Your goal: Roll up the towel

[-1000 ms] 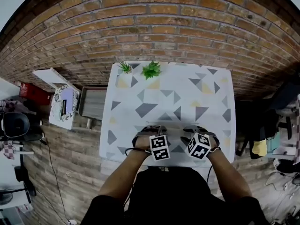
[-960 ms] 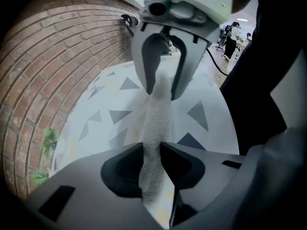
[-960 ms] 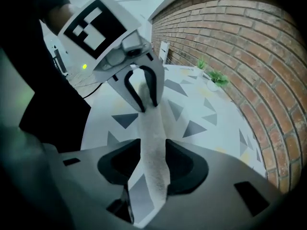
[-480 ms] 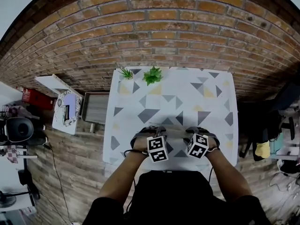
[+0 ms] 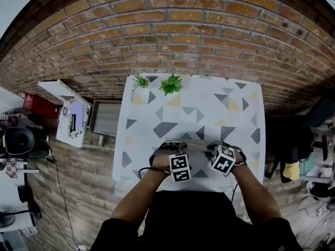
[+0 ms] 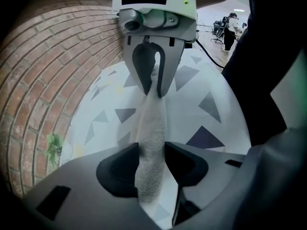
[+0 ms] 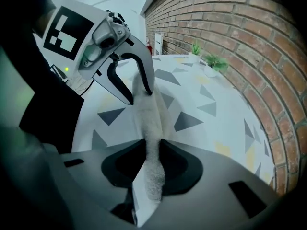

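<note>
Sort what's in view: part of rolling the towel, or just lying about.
Job: towel; left gripper, jaws just opened, towel between them; right gripper, jaws just closed on the towel; table.
Lying about: thin plant; bushy plant; grey tray beside the table.

Soft even light, fisheye-warped edges

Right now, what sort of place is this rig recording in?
Probably a staged corner of an office or lab, not a home: a brick wall behind a table with a geometric-print cover and potted plants, while the left gripper view shows what look like office chairs across an open floor.
</note>
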Demonstrator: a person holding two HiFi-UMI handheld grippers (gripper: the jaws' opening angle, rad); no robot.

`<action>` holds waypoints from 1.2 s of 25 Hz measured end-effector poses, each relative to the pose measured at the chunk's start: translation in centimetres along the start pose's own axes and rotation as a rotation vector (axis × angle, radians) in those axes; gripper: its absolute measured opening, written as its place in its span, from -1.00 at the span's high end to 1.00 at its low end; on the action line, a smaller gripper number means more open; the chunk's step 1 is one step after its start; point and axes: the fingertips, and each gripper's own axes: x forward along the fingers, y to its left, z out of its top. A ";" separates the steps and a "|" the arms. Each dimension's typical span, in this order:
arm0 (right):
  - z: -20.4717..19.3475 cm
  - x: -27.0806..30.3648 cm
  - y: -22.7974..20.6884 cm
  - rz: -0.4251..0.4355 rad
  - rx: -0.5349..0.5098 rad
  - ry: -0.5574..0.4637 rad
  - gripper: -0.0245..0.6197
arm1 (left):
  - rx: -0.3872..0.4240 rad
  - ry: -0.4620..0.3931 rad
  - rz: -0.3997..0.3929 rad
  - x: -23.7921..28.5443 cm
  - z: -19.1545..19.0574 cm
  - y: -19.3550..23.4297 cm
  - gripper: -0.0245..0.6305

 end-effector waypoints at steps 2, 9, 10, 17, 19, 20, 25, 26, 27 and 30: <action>0.2 -0.3 -0.5 -0.022 -0.006 -0.007 0.56 | -0.018 -0.002 -0.028 0.1 0.0 0.1 0.47; 2.6 -0.3 1.7 0.011 -0.187 -0.070 0.23 | -0.139 -0.029 -0.144 -0.5 0.3 0.1 0.66; 2.5 0.2 2.1 0.012 -0.214 -0.055 0.23 | -0.151 -0.032 -0.161 -0.6 0.3 -0.2 0.67; 1.8 0.7 5.6 0.135 -0.197 -0.047 0.63 | -0.155 -0.018 -0.300 -1.9 0.0 -4.1 0.67; 1.5 0.4 6.6 0.200 -0.160 -0.050 0.65 | -0.151 -0.022 -0.314 -2.2 0.0 -5.0 0.67; 1.3 0.3 7.1 0.228 -0.142 -0.048 0.66 | -0.152 -0.025 -0.309 -2.3 0.0 -5.2 0.67; 1.6 0.2 6.5 0.253 -0.077 -0.037 0.66 | -0.099 0.007 -0.104 -2.7 -0.3 -3.5 0.50; 1.8 0.2 6.1 0.244 -0.059 -0.041 0.66 | -0.075 0.020 -0.052 -2.9 -0.4 -3.1 0.49; 1.9 0.2 5.8 0.234 -0.041 -0.045 0.66 | -0.056 0.030 -0.010 -3.2 -0.3 -2.9 0.49; 2.0 0.2 4.8 0.199 -0.016 -0.048 0.64 | -0.033 0.025 0.028 -3.6 0.2 -3.2 0.49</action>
